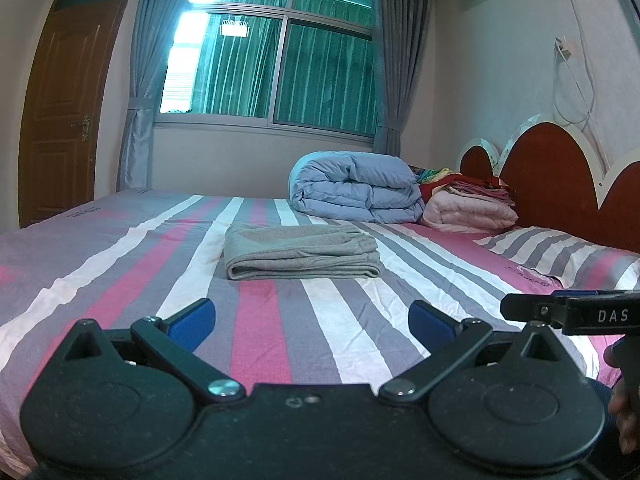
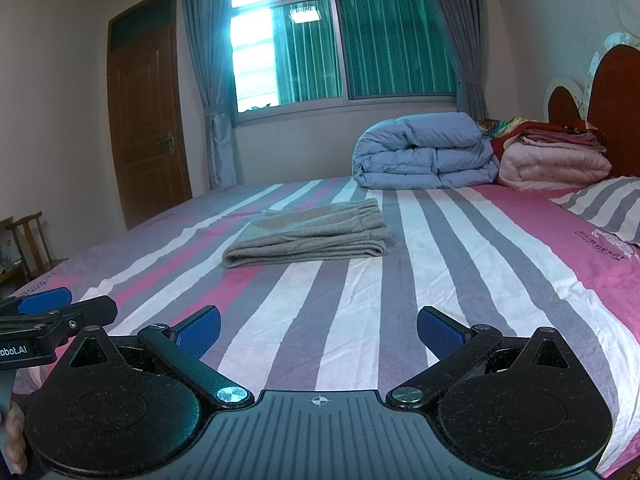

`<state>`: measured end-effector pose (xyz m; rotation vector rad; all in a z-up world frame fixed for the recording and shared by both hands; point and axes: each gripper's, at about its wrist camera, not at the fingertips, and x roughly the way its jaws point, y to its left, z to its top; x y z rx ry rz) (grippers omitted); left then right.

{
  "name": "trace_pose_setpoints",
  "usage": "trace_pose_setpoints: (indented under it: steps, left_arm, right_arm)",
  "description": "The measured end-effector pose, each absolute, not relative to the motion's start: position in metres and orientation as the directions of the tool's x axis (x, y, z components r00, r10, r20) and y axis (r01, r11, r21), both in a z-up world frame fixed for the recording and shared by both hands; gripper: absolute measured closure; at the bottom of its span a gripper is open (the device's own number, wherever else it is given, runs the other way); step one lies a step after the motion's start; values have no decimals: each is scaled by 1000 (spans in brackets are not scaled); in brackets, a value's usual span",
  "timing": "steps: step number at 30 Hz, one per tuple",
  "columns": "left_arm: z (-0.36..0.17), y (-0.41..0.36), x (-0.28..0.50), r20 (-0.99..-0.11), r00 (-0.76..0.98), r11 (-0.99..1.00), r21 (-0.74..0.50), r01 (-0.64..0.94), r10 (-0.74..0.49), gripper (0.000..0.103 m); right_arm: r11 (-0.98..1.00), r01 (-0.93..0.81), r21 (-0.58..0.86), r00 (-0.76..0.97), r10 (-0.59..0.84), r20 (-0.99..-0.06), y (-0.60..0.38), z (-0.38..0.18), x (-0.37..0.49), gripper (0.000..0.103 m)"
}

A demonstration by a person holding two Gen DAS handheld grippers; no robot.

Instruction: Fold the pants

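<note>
Grey pants (image 1: 302, 251) lie folded into a flat rectangle in the middle of the striped bed (image 1: 120, 264); the right wrist view shows the pants (image 2: 308, 238) with the waistband toward the far right. My left gripper (image 1: 312, 322) is open, well short of the pants, above the near part of the bed, with nothing between its blue pads. My right gripper (image 2: 318, 330) is open too, equally far back and empty. Each gripper shows at the edge of the other's view: the right gripper's side (image 1: 572, 314), the left gripper's side (image 2: 48, 312).
A folded blue duvet (image 1: 356, 186) and a stack of pink and red blankets (image 1: 470, 202) sit at the far side by the red headboard (image 1: 552, 176). A striped pillow (image 1: 560, 250) lies at right. A wooden chair (image 2: 30, 240) stands left of the bed.
</note>
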<state>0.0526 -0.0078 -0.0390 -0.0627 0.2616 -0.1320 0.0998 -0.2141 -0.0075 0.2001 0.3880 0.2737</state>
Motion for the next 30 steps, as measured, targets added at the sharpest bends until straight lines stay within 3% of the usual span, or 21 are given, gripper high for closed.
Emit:
trace_pose_setpoints:
  steps: [30]
  left_arm:
    - [-39,-7,53,-254,957,989,-76,123,-139,6]
  right_arm:
    - [943,-227,243,888,303,-346,-217,-8,97,0]
